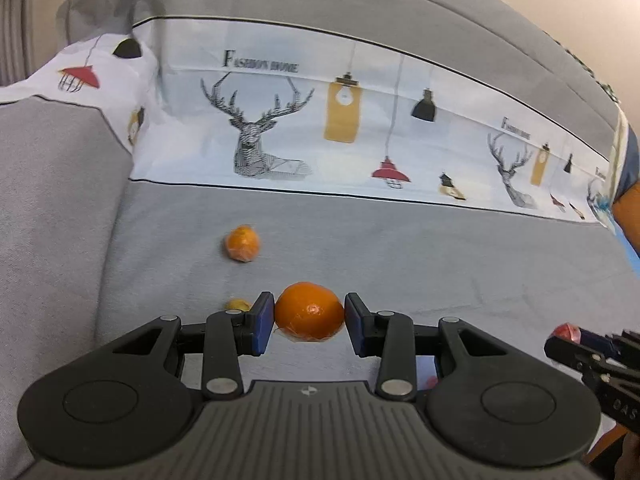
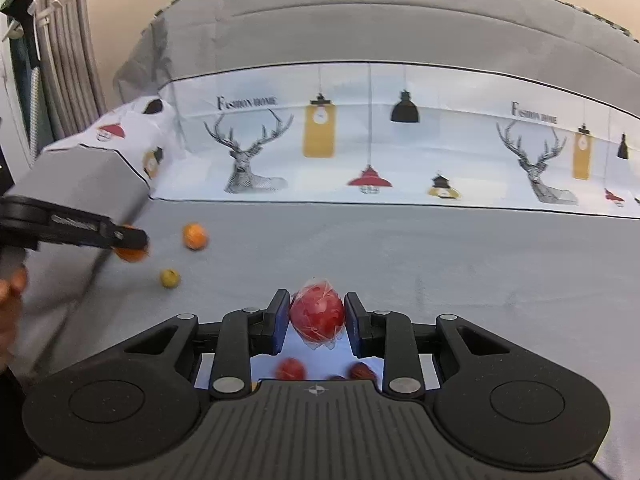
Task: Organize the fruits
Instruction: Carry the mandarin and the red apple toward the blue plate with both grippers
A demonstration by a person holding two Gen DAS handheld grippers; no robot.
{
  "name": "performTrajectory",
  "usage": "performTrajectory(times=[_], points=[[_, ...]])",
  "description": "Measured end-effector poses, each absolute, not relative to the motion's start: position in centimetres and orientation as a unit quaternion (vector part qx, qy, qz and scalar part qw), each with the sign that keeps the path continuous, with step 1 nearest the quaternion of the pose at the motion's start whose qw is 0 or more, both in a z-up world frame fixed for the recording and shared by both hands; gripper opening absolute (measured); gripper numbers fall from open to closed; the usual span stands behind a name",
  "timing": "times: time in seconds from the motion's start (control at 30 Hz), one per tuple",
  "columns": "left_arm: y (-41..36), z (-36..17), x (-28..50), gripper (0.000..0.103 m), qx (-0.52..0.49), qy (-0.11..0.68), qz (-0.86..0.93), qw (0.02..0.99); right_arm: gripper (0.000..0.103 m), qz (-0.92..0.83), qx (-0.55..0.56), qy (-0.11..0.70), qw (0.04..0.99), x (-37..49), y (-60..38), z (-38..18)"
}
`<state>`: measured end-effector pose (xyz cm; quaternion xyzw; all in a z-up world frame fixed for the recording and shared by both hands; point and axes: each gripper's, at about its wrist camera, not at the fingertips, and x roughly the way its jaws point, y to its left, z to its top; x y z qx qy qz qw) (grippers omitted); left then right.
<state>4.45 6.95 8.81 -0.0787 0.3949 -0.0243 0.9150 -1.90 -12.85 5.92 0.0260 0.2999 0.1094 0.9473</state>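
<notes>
My left gripper [image 1: 309, 316] is shut on a plastic-wrapped orange [image 1: 309, 311], held above the grey sofa seat [image 1: 440, 264]. My right gripper [image 2: 317, 318] is shut on a wrapped red fruit [image 2: 317, 315], also lifted off the seat. A second orange [image 1: 242, 243] and a small yellow fruit [image 1: 237, 304] lie on the seat to the left. The right wrist view shows the same orange [image 2: 195, 236] and yellow fruit [image 2: 169, 278], plus the left gripper [image 2: 132, 246] with its orange at the left edge. Blurred red fruits [image 2: 290, 369] lie below my right gripper.
A white band printed with deer and lamps [image 1: 320, 120] runs across the sofa's backrest. A grey armrest [image 1: 52, 184] rises at the left. An orange and blue object [image 1: 628, 208] sits at the far right. A person's hand [image 2: 10, 288] holds the left gripper.
</notes>
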Motion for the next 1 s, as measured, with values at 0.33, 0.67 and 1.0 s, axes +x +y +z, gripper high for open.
performTrajectory(times=[0.33, 0.67, 1.0], points=[[6.7, 6.8, 6.4, 0.042, -0.058, 0.423, -0.006, 0.904, 0.031, 0.100, 0.028, 0.290, 0.951, -2.2, -14.6, 5.9], [5.6, 6.4, 6.7, 0.042, -0.026, 0.419, -0.009, 0.907, 0.031, 0.105, 0.037, 0.296, 0.949, -1.7, -14.9, 5.5], [5.1, 6.4, 6.7, 0.043, -0.014, 0.416, -0.014, 0.909, 0.031, 0.107, 0.037, 0.297, 0.948, -1.6, -15.1, 5.5]])
